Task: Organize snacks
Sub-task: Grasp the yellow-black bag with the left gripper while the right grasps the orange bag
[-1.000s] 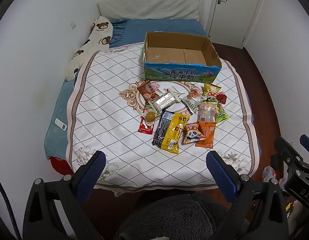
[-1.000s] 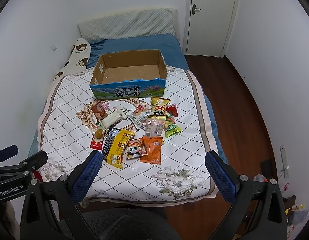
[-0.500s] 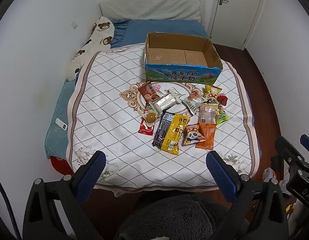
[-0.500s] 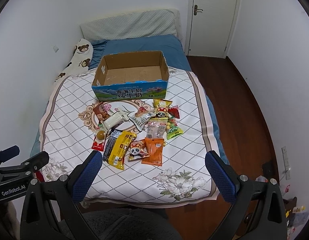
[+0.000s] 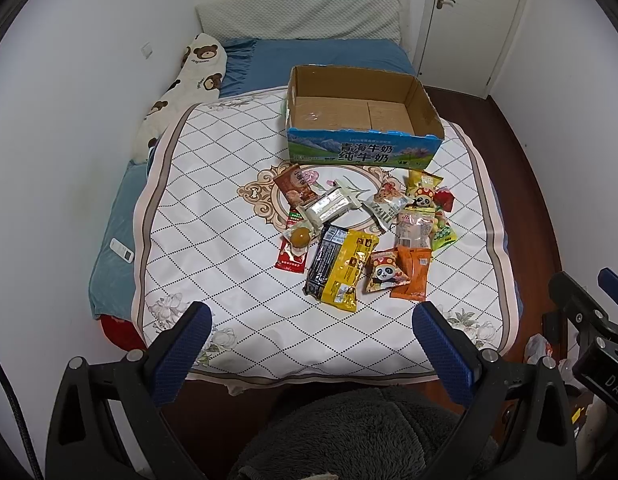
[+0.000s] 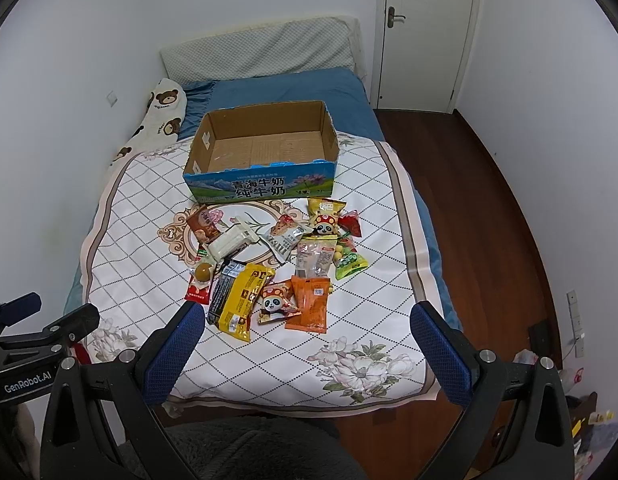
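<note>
Both my grippers, left gripper [image 5: 311, 334] and right gripper [image 6: 307, 330], have edged closer, jaws apart; snacks [image 5: 341, 266] at twelve o'clock remain unboxed.

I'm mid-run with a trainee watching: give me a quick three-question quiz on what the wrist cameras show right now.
1. True or false: the cardboard box already holds snacks.
2. Multiple choice: the orange packet lies (A) inside the box, (B) on the quilt beside the panda packet, (C) in the right gripper.
3. Fill in: both the right gripper and the left gripper are ____.

Key: 1 false; 2 B; 3 open.
</note>
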Tool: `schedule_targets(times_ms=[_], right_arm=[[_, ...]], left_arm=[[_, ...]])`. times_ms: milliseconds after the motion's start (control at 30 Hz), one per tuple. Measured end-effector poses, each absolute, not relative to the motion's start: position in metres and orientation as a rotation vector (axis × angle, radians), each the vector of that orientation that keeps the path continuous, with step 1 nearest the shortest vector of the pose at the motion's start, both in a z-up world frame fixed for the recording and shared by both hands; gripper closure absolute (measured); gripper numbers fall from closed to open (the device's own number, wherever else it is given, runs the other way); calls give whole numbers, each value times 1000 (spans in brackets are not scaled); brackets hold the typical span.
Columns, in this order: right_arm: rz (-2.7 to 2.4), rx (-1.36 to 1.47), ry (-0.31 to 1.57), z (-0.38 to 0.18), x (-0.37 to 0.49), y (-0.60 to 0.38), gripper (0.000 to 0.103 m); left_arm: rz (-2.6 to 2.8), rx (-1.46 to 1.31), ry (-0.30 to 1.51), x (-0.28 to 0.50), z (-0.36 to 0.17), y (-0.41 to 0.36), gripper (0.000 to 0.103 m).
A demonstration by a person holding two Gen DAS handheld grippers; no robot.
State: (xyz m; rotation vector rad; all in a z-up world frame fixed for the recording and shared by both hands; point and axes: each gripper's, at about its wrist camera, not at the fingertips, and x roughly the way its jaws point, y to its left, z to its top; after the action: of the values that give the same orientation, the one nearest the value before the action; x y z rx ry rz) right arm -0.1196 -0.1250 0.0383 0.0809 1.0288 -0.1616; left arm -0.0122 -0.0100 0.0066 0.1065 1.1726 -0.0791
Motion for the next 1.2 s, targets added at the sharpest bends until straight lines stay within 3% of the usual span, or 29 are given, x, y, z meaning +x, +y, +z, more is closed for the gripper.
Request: schedule_targets(times_ms=[300, 500, 700, 933, 1200], right_arm=[[-149, 142, 1045, 27, -111, -132, 0], [-144, 172, 1077, -21, -82, -149, 0], [-142, 196, 1209, -105, -38, -157, 2], [-118, 262, 1363, -208, 3, -164, 27], [-132, 351, 1472, -281, 21, -179, 28]], left_arm=[[-66, 123, 1175, 2, -6, -12, 0], [-23, 176, 1178, 34, -48, -10, 0], [-14, 260, 1306, 85, -135, -14, 0], [-108, 318, 1504, 122, -234, -37, 0], [-243, 480, 1672, 153, -343, -79, 0]])
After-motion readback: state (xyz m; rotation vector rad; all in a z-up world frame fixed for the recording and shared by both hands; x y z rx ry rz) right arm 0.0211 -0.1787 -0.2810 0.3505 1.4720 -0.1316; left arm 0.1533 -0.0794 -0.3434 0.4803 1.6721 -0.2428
